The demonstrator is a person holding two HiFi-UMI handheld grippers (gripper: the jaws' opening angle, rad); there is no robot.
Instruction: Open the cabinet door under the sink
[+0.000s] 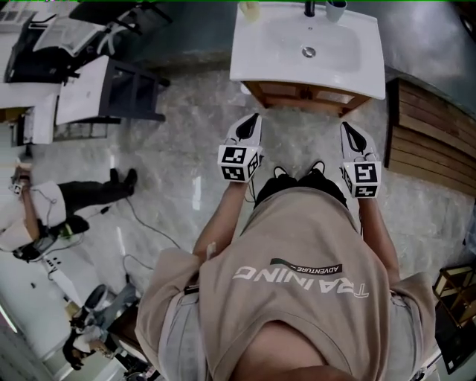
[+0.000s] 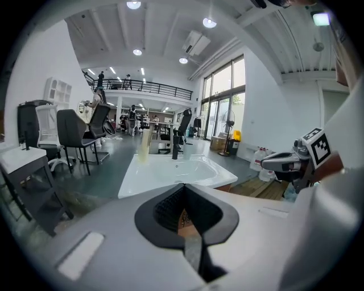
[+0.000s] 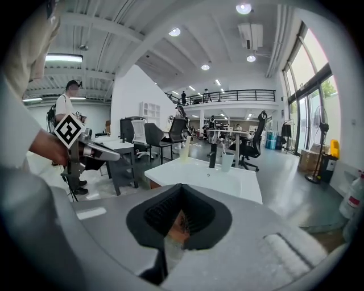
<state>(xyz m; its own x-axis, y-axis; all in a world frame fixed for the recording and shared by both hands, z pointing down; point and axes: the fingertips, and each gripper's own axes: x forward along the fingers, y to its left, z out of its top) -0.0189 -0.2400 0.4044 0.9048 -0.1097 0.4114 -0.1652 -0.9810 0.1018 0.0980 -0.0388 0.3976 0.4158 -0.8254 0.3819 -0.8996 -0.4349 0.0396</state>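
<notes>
At upper centre, the brown wooden under-sink cabinet (image 1: 305, 94) lies just ahead of the left gripper (image 1: 251, 119) and right gripper (image 1: 348, 128), both closed and empty.

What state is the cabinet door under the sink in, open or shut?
Shut: in the head view the cabinet front lies flush under the sink; no door swings out.

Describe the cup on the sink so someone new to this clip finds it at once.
Start at the white sink on the wooden cabinet, straight ahead of the person. Along its back edge stands a black faucet; the cup is just to its right, near the back right corner. It is a pale grey-blue tumbler, unlike the yellowish bottle at the back left corner.
</notes>
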